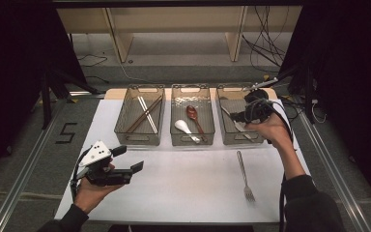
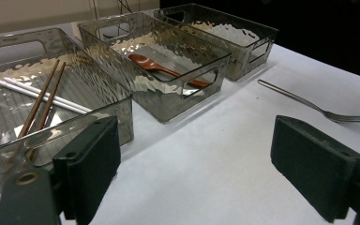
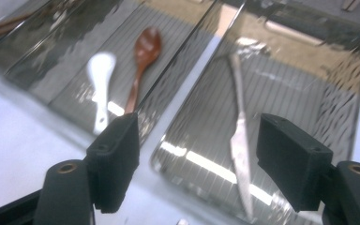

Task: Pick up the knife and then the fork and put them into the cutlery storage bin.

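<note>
Three clear plastic bins stand in a row at the back of the white mat. In the right bin [image 1: 241, 140] lies a silver knife [image 3: 240, 140]. My right gripper [image 3: 197, 159] hovers over that bin's near end, open, the knife lying below the jaws and no pad touching it; from above the right gripper [image 1: 244, 108] sits over the bin. The middle bin [image 1: 192, 141] holds a white spoon [image 3: 101, 77] and a brown spoon [image 3: 143, 58]. A silver fork [image 1: 244, 174] lies on the mat in front of the right bin. My left gripper [image 1: 129, 158] rests at the front left, open and empty.
The left bin [image 1: 139, 140] holds brown and white chopsticks [image 2: 42, 101]. In the left gripper view the fork [image 2: 304, 101] lies far right on the bare mat. Dark stands and cables flank the table, and wooden shelving stands behind it.
</note>
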`<state>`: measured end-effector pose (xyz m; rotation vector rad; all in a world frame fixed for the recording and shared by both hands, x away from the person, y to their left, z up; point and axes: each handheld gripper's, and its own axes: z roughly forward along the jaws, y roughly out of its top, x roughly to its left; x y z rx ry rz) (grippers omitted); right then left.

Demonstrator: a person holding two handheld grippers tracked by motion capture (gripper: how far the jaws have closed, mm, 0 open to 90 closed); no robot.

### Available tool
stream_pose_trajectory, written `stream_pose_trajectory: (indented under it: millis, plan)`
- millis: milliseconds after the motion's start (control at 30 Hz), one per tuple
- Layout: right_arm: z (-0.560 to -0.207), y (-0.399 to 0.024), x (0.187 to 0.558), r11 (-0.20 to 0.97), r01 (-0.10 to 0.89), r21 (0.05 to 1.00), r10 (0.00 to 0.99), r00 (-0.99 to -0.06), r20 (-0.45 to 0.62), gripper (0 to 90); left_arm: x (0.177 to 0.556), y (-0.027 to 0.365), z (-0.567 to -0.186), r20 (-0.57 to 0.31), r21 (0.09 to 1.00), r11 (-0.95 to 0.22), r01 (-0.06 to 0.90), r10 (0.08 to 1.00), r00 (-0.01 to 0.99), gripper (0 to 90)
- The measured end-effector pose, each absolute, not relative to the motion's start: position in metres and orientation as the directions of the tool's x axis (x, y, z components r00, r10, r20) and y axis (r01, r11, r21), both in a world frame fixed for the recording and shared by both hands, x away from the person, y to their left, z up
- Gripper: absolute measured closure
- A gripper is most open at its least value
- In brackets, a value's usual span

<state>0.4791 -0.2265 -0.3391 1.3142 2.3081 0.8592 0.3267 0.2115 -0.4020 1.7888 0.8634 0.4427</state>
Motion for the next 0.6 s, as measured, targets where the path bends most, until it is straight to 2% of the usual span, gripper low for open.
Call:
stream_pose_trajectory:
  millis: [300, 600]
  plan:
    - [-0.358, -0.23, 0.441, 0.41, 0.645, 0.645, 0.841, -0.541, 0.007, 28.6, 0.327, 0.212, -0.402, -0.102, 0.92, -0.187, 0.345, 0.736, 0.669, 15.8]
    - [-0.381, -0.231, 0.425, 0.451, 0.682, 0.576, 0.826, -0.563, 0.018, 28.1, 0.326, 0.212, -0.402, -0.101, 0.921, -0.186, 0.342, 0.735, 0.67, 15.9]
